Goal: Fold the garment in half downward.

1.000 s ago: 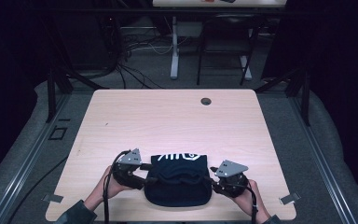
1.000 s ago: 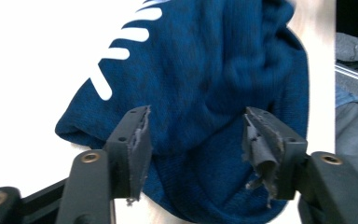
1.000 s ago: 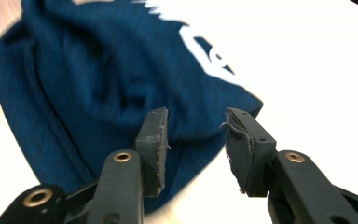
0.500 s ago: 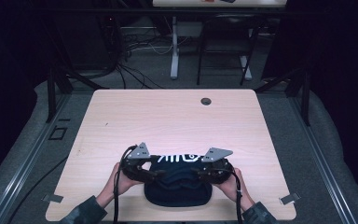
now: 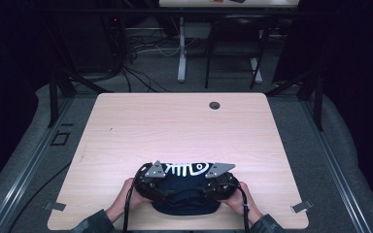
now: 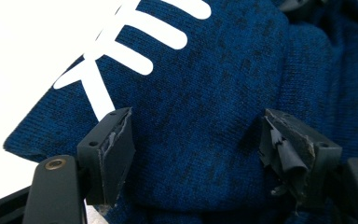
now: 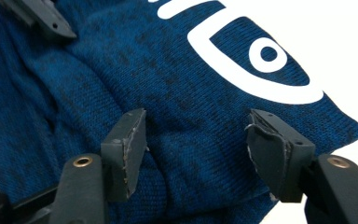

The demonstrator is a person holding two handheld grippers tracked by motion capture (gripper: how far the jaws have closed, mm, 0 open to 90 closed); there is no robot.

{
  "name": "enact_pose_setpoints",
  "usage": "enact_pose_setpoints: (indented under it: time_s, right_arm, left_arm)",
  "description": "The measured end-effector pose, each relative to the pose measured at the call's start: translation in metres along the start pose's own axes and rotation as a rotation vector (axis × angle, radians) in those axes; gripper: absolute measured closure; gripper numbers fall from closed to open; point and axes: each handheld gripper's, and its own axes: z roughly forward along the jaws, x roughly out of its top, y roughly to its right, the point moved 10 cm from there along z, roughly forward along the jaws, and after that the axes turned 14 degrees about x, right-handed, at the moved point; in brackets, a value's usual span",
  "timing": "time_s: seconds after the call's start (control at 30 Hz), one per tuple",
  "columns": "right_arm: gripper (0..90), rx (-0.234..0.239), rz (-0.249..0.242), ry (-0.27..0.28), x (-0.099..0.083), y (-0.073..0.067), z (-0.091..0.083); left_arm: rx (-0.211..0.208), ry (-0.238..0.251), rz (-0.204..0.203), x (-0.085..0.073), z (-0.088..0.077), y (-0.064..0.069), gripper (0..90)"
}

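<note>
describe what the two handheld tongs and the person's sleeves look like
Both tongs are black. The left tongs and right tongs each carry a grey three-cornered plate on top and trail a black cable toward the person. Up close, the jaws end in blocky black pads with worn, peeling grey facing, and brass-coloured fasteners sit behind them. The sleeves look dark greenish.

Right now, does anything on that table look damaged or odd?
Yes: the pads of the left gripper look torn and peeling, and the right gripper looks frayed too. The blue garment is merely bunched.
</note>
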Motion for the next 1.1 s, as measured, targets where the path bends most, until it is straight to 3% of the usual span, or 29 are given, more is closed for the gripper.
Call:
enact_pose_setpoints:
  time_s: [0.3,0.4,0.7,0.77,0.87,1.03,1.1]
  right_arm:
    - [32.3,-0.001,-0.006,-0.052,-0.007,0.002,0.005]
    - [32.2,-0.030,-0.013,-0.072,-0.008,0.008,0.004]
    - [29.9,-0.086,0.047,-0.046,-0.006,0.045,0.002]
    - [29.9,-0.079,0.063,-0.035,-0.006,0.048,0.002]
    - [29.3,-0.088,0.064,-0.035,-0.007,0.048,0.002]
    - [20.6,-0.096,0.079,-0.036,-0.009,0.051,0.003]
    - [18.7,-0.074,0.097,-0.034,-0.011,0.053,0.002]
  left_arm:
    - [0.021,0.004,0.025,0.001,0.013,-0.007,27.2]
    - [0.027,0.007,0.023,0.006,0.019,-0.013,27.3]
    - [0.053,0.026,0.005,0.026,0.042,-0.035,26.2]
    - [0.061,0.026,0.004,0.027,0.041,-0.035,24.6]
    - [0.056,0.023,-0.007,0.025,0.035,-0.033,15.2]
    - [0.043,0.017,0.008,0.017,0.029,-0.029,14.1]
    - [0.041,0.017,0.009,0.015,0.029,-0.030,14.1]
